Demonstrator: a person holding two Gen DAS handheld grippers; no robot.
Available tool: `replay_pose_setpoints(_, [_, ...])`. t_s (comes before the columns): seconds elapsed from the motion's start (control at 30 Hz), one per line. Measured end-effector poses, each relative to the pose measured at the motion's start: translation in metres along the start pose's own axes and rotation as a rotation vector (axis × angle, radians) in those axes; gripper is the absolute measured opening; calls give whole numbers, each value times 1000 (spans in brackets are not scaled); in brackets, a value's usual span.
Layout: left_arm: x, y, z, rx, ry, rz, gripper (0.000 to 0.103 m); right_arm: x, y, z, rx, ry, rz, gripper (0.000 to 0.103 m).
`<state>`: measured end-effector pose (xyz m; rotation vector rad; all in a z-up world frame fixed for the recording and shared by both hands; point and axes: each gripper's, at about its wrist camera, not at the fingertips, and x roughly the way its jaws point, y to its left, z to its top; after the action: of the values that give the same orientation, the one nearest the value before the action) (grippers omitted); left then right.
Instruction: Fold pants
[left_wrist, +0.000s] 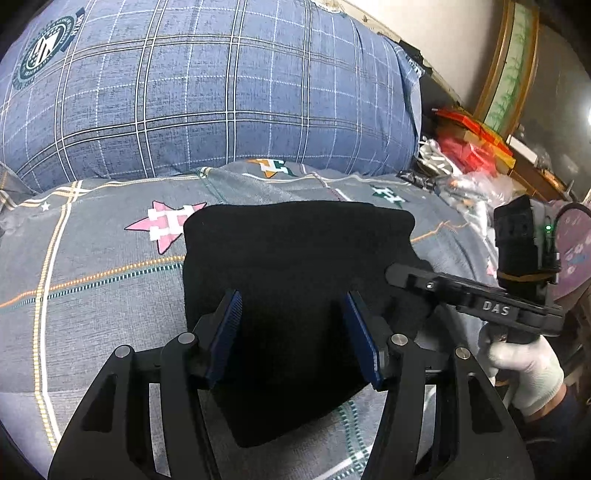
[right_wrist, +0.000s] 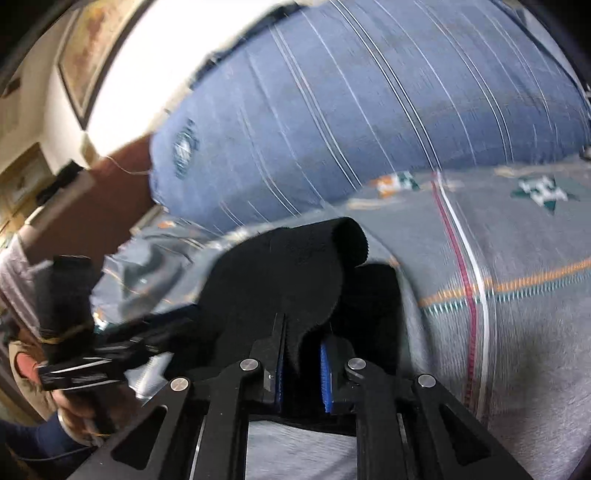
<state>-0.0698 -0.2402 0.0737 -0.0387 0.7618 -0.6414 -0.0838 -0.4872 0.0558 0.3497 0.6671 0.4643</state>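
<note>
The black pants (left_wrist: 295, 258) lie folded into a compact rectangle on the grey patterned bedspread (left_wrist: 92, 266). My left gripper (left_wrist: 293, 314) hovers over their near half, jaws wide open and empty. My right gripper (left_wrist: 397, 275) reaches in from the right and touches the pants' right edge. In the right wrist view, which is motion-blurred, the right gripper (right_wrist: 303, 354) has its blue pads (right_wrist: 325, 373) close together around a raised fold of the black pants (right_wrist: 295, 288).
A large blue plaid pillow (left_wrist: 221, 85) stands behind the pants. Red and orange packages (left_wrist: 469, 140) and plastic bags clutter the far right. A framed picture (left_wrist: 513, 62) hangs on the wall. The other handheld gripper (right_wrist: 77, 373) shows at left.
</note>
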Motion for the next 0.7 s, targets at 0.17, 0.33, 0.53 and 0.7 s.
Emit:
replay_pose_setpoints(0.17, [1,-1,-3,18,-5,18,59,5,-8,-2,25,-22,-10,20])
replay_pose_setpoints(0.33, [-3,-2,-1,5,-6,39,59,-17,8,5,-33,-68,-117,35])
replay_pose_setpoints(0.53, [-15,-5,3,-3,-28,65,59,-39,25,10,-67,-127,-65,36])
replay_pose_setpoints(0.7, [-20,-6,8,-1,-37,89,59,-27,37,8,-113,-90,-52,45])
